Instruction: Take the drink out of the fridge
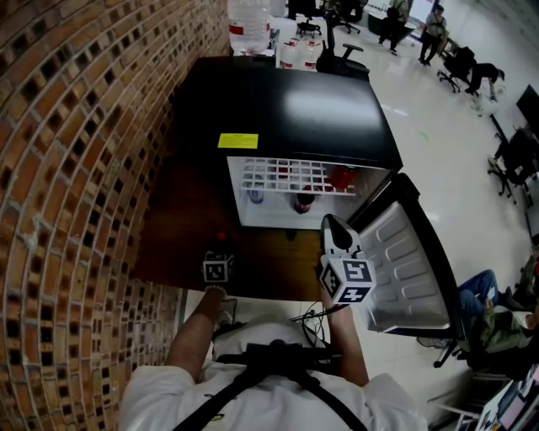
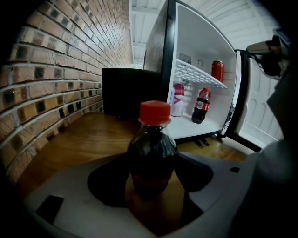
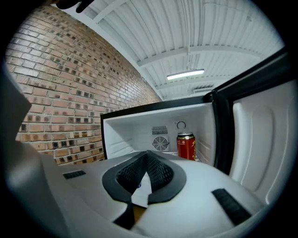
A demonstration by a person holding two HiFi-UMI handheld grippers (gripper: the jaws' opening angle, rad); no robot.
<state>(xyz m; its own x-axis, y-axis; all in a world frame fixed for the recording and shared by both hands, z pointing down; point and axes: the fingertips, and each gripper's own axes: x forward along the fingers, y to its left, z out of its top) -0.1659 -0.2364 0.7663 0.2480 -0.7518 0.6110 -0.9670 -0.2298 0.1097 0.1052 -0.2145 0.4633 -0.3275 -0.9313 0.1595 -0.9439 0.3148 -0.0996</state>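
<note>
A small black fridge (image 1: 295,109) stands open on a wooden table (image 1: 181,227), its door (image 1: 404,261) swung out to the right. Inside are a red can (image 2: 217,70) on the wire shelf, a dark cola bottle (image 2: 201,105) and a pale bottle (image 2: 177,99) below. In front of the fridge, left of its opening, a red-capped cola bottle (image 2: 152,148) stands upright on the table, and my left gripper (image 2: 151,174) is shut on its body. My right gripper (image 3: 148,160) is shut and empty, held before the fridge opening and facing the can (image 3: 186,145).
A brick wall (image 1: 76,168) runs along the left of the table. A black box (image 2: 125,93) stands left of the fridge. Large water jugs (image 1: 249,25) stand behind it. Office chairs and people are at the far right, and cables lie on the floor near my feet.
</note>
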